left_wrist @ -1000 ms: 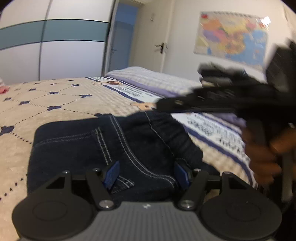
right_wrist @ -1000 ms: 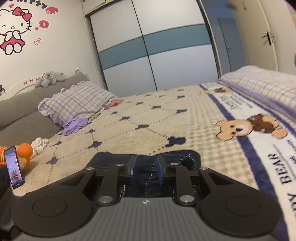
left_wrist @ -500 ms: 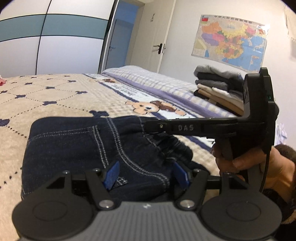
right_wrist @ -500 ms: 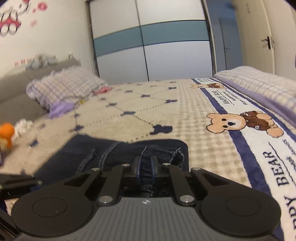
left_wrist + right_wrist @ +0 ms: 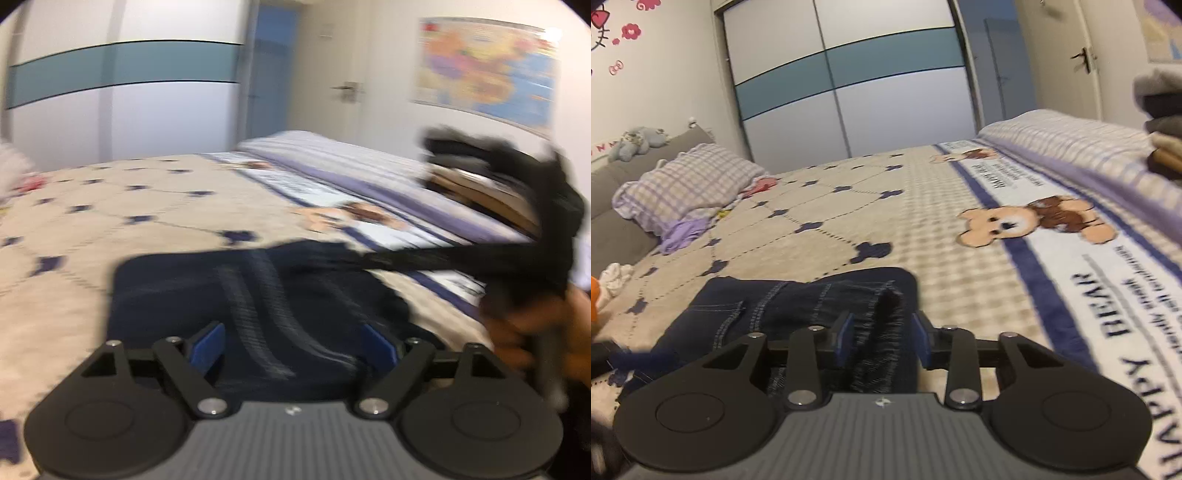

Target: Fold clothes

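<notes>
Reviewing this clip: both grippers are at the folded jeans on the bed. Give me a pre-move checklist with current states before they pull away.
1. Jeans lie folded on the bed: ok.
2. Right gripper letting go: ok, jaws opening, pads clear of the frayed hem between them.
3. Left gripper letting go: ok, jaws opening wide, denim between them, not pinched.
4. Fold edges even: cannot tell, left view is blurred.
5. Clothes stack apart from jeans: ok.
</notes>
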A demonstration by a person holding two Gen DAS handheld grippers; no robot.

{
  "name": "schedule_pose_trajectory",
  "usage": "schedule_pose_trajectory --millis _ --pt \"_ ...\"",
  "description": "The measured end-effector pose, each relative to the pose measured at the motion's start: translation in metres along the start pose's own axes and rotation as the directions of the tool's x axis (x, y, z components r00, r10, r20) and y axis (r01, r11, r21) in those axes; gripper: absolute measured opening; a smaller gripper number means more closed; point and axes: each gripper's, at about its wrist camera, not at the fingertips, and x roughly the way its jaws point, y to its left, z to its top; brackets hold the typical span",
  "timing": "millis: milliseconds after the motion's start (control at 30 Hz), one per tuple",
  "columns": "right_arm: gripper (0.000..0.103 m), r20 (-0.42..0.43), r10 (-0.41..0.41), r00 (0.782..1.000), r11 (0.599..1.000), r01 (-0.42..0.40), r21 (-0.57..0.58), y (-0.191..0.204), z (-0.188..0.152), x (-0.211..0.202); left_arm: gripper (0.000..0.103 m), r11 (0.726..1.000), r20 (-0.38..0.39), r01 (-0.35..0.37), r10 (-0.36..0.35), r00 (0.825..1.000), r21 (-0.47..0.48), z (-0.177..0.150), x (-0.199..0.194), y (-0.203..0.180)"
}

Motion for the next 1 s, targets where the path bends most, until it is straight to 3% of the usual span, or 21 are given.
schedule_pose_trajectory --millis 100,267,400,600,667,733,833,933,1000 --pt "0.049 -0.007 -0.008 1.0 1.0 0.008 0.024 -0.002 -0.002 -0.01 0.084 0.993 -0.067 -0.091 0.086 0.994 -0.076 0.008 0.001 0.015" --pt "0.059 -0.03 -0.002 1.0 1.0 0.002 0.015 0.005 -0.005 -0.025 0.091 0.964 -0.2 -0.225 0.195 0.96 -0.143 0.013 -0.001 0.032" --pt "0.071 -0.063 -0.01 0.998 0.999 0.012 0.039 0.009 -0.003 -0.027 0.094 0.948 -0.249 -0.263 0.216 0.944 -0.177 0.014 -0.003 0.044" --pt "0.073 -0.2 -0.006 0.98 0.993 0.029 0.114 0.009 0.004 -0.024 0.103 0.941 -0.324 -0.309 0.253 0.912 -0.136 0.023 0.002 0.047" --pt "0.074 -0.265 -0.032 0.964 0.993 0.06 0.1 0.014 0.009 -0.023 0.103 0.937 -0.35 -0.322 0.258 0.901 -0.139 0.027 0.003 0.049" --pt "0.077 -0.351 -0.071 0.933 0.992 0.103 0.073 0.02 0.014 -0.022 0.103 0.929 -0.407 -0.34 0.256 0.877 -0.148 0.03 0.006 0.053" --pt "0.079 -0.443 -0.098 0.891 0.99 0.132 0.047 0.027 0.021 -0.021 0.103 0.925 -0.444 -0.35 0.252 0.86 -0.152 0.032 0.008 0.057" --pt "0.081 -0.448 -0.111 0.887 0.988 0.149 0.05 0.033 0.028 -0.028 0.103 0.924 -0.473 -0.349 0.24 0.848 -0.156 0.033 0.008 0.06" --pt "0.082 -0.477 -0.106 0.872 0.987 0.152 0.059 0.033 0.031 -0.023 0.103 0.926 -0.498 -0.344 0.226 0.837 -0.158 0.033 0.009 0.063"
